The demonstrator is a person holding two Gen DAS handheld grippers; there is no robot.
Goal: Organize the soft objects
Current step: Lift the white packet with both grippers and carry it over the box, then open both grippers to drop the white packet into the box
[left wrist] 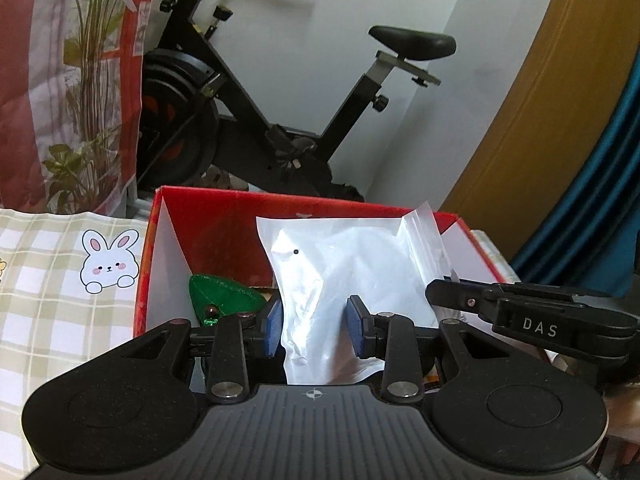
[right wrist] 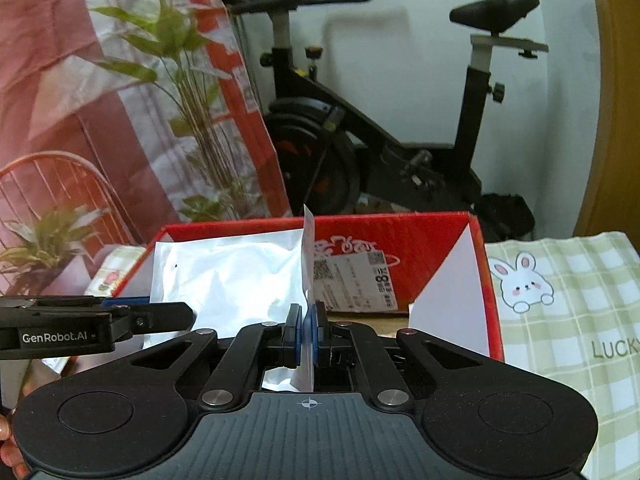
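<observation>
Right claw (right wrist: 307, 330) is clamped on the edge of the white plastic bag (right wrist: 228, 276), held above the red box (right wrist: 404, 232). Left claw (left wrist: 316, 326) is wide, pads either side of the bag's lower part without contact.

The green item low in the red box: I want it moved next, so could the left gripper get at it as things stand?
Probably not directly. The green item lies low in the red box, left of the open left gripper, whose fingers straddle the white bag held by the right gripper.
</observation>
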